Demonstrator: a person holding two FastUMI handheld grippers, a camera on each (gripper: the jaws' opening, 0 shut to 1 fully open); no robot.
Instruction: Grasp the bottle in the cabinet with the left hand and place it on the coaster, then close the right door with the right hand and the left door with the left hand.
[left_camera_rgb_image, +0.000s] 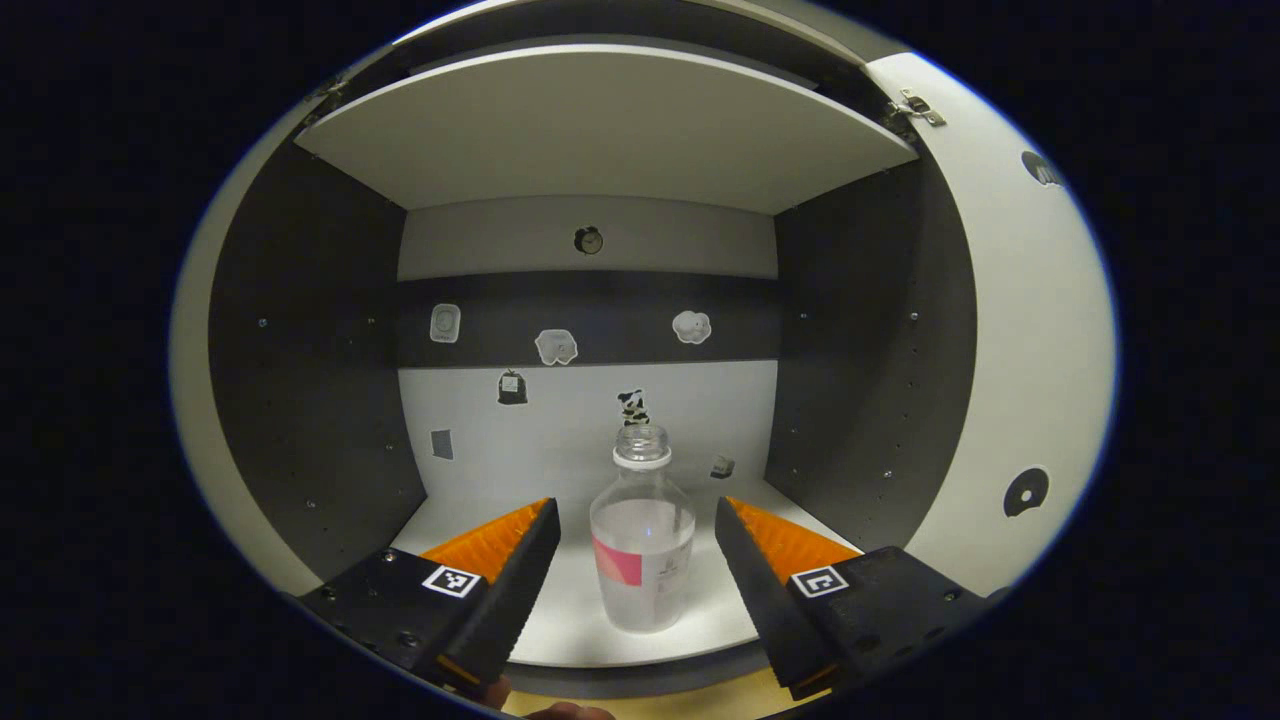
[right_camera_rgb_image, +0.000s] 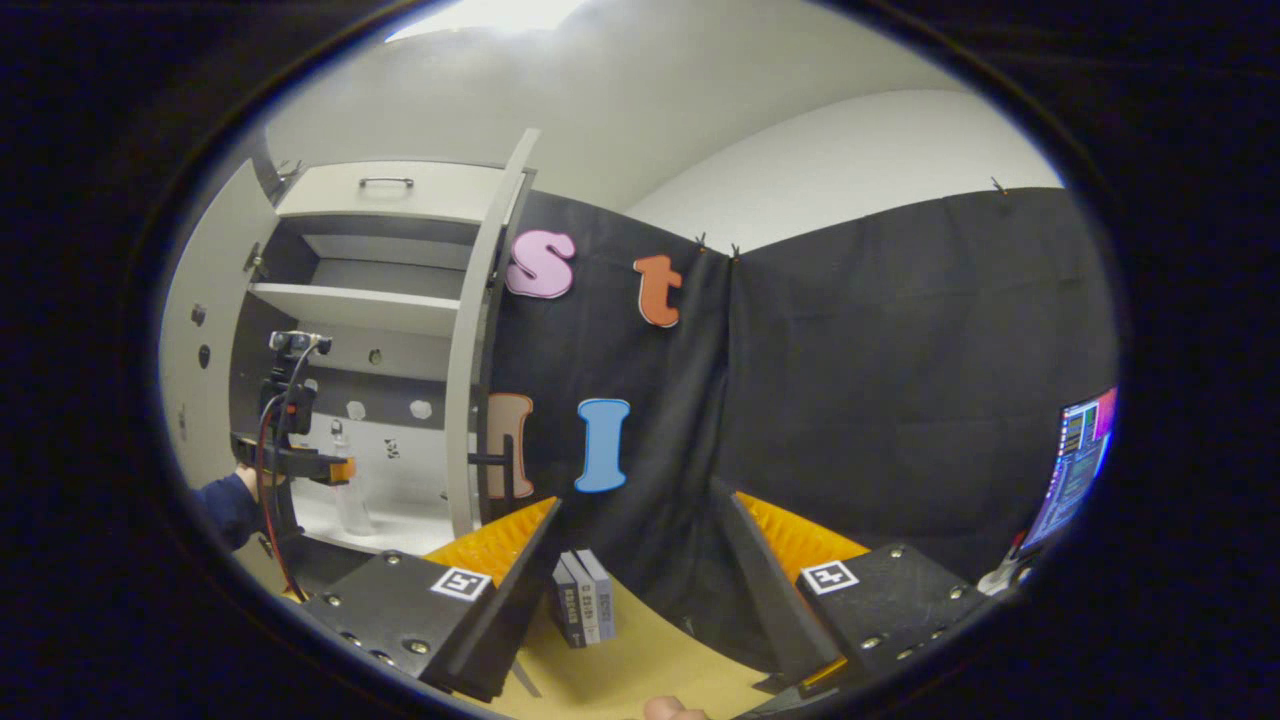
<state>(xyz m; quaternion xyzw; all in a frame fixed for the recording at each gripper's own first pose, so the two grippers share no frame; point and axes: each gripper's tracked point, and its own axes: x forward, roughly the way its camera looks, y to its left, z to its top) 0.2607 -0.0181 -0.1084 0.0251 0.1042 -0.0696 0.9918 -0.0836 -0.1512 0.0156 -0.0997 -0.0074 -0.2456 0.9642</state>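
Between the two spread fingers of the left gripper, the bottle stands upright on the lower shelf of the cabinet, clear of both fingers; this gripper is open and holds nothing. Ahead of the right gripper, also open and empty, three books stand on the table. To its left, the right door stands open, with the left gripper at the cabinet opening.
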